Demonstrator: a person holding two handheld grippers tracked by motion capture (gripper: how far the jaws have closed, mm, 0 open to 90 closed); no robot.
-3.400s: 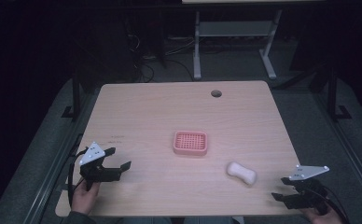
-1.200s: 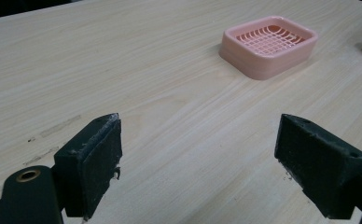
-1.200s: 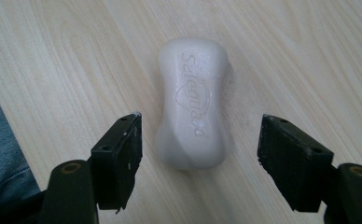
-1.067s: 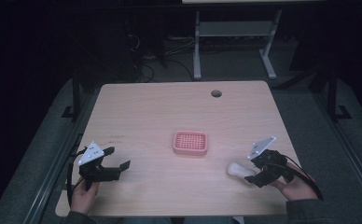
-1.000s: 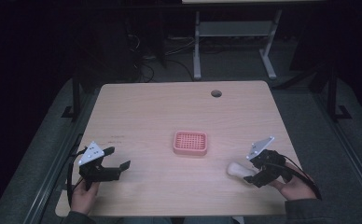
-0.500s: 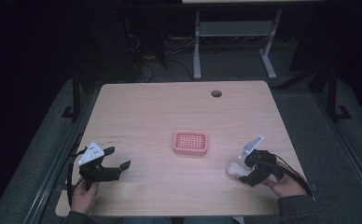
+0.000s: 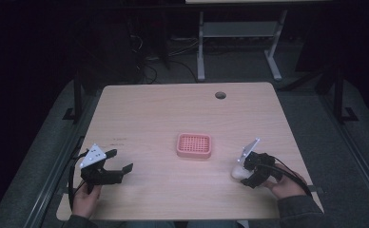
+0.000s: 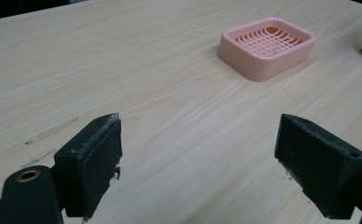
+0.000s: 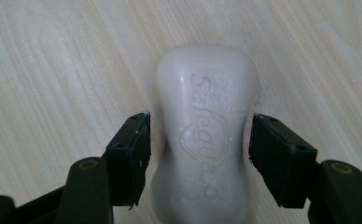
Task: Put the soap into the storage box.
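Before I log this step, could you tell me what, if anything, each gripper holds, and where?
Right gripper: its just-closing fingers flank the soap bar at its narrow waist. Left gripper: nothing.

The high view looks forward and down from above the person's side of the desk (image 7: 163, 118), far enough back to take in the whole top and the floor beyond. The left gripper view sits low over the desk and close to it, and it looks along its own fingers (image 8: 93, 163) across the wood toward the pink soap dish (image 8: 266, 46), which the high view shows at mid-desk (image 7: 194, 145). The right gripper view looks steeply down from very near at the white soap bar (image 9: 205, 140) between its fingers (image 9: 132, 154); the high view shares that bar (image 7: 238, 172).
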